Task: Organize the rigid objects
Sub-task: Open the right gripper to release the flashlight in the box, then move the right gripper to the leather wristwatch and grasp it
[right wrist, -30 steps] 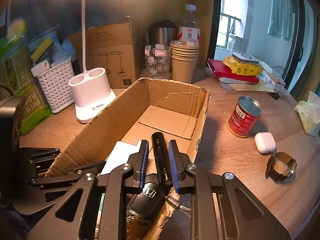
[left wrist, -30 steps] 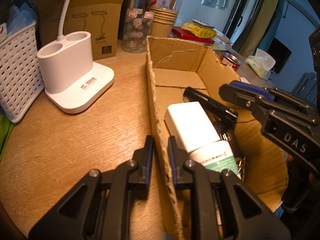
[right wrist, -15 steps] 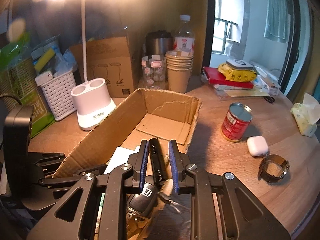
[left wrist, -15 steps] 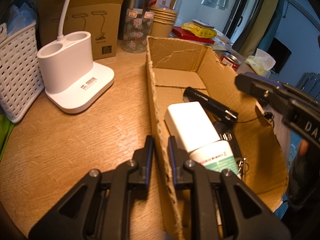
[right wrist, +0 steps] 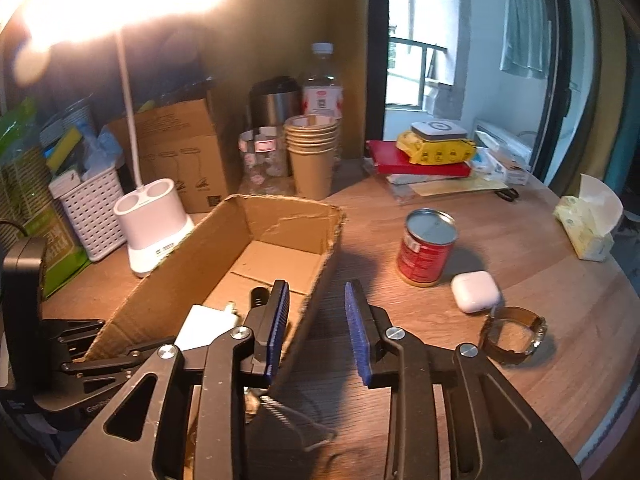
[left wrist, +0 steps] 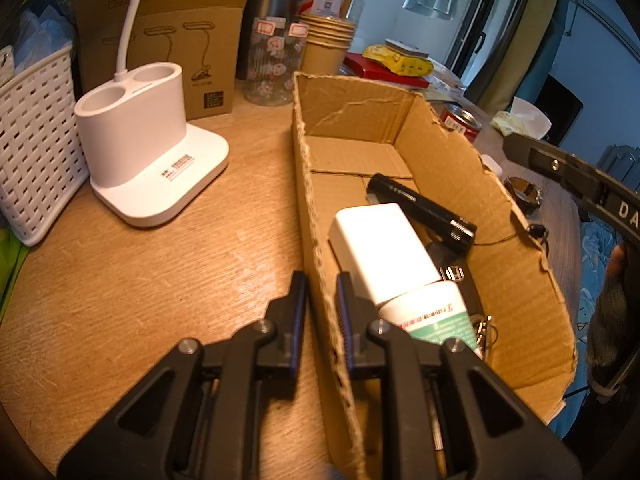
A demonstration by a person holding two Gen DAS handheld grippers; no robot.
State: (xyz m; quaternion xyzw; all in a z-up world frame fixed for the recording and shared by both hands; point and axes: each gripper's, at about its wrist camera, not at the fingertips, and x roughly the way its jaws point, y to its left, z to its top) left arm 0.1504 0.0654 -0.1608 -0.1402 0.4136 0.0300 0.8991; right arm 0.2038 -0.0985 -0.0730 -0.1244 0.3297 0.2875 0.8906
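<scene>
An open cardboard box (left wrist: 516, 240) (right wrist: 200, 264) lies on the wooden table. It holds a black flashlight (left wrist: 420, 212), a white power bank (left wrist: 380, 248), a white-green tube (left wrist: 436, 316) and a car key (left wrist: 452, 272). My left gripper (left wrist: 322, 304) is shut on the box's left wall. My right gripper (right wrist: 316, 324) is open and empty above the box's right wall. On the table to its right stand a red tin can (right wrist: 426, 252), a white earbud case (right wrist: 476, 291) and a wristwatch (right wrist: 514, 334).
A white desk lamp base (left wrist: 148, 160), a white basket (left wrist: 32, 140), a lamp carton (left wrist: 168, 44), paper cups (right wrist: 312, 156), a flowered glass (right wrist: 264, 156), a bottle and a steel mug stand behind. Books (right wrist: 424, 160) and a tissue pack (right wrist: 588, 220) lie at right.
My right gripper has risen out of the box, moved right and opened, leaving the flashlight in the box. The left gripper has not moved.
</scene>
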